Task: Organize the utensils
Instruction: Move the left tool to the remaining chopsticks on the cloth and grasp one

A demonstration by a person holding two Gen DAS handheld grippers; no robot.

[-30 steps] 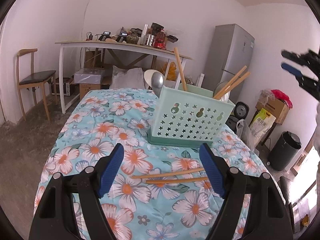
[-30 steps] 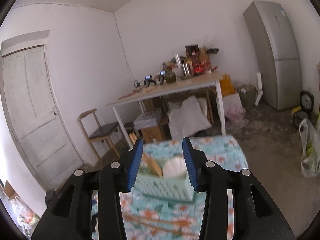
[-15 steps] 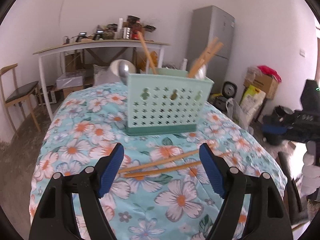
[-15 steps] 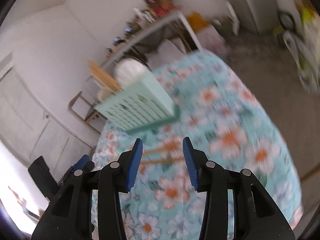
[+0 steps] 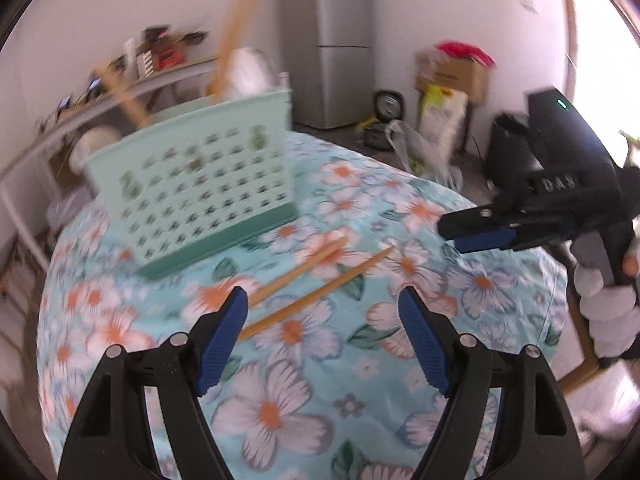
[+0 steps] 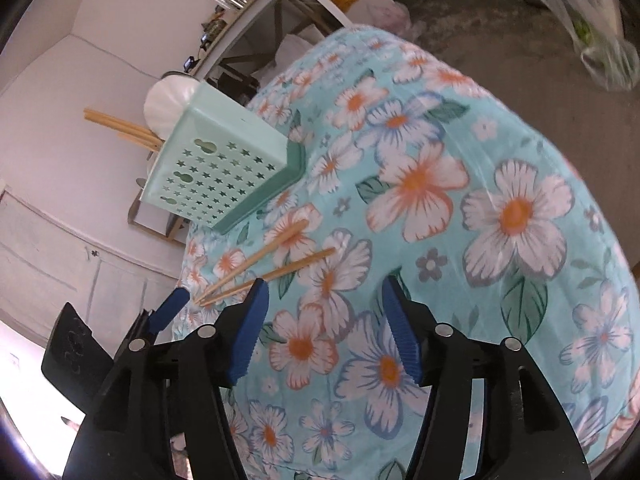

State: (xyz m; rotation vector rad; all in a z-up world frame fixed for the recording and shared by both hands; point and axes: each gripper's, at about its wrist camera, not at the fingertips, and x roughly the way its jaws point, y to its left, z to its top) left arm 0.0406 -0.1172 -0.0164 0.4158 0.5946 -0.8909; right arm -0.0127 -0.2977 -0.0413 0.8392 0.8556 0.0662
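Observation:
Two wooden chopsticks (image 5: 316,280) lie on the floral tablecloth (image 5: 304,392) in front of a mint green utensil basket (image 5: 196,184) that holds chopsticks and spoons. My left gripper (image 5: 324,320) is open and empty just above the near ends of the chopsticks. My right gripper (image 6: 324,320) is open and empty over the cloth, to the right of the chopsticks (image 6: 264,268). The basket (image 6: 216,168) also shows in the right wrist view. The right gripper also shows at the right of the left wrist view (image 5: 480,232). The left gripper's blue fingertip (image 6: 168,312) shows at the left of the right wrist view.
A grey fridge (image 5: 328,44) stands behind the table. A long white table with clutter (image 5: 120,84) runs along the back wall. Boxes, bags and a black bin (image 5: 508,148) stand on the floor at the right. The table edge drops off at the right.
Both grippers have dropped toward the tablecloth and the chopsticks. The right gripper has swung in from the right, close beside the left one. Both stay open.

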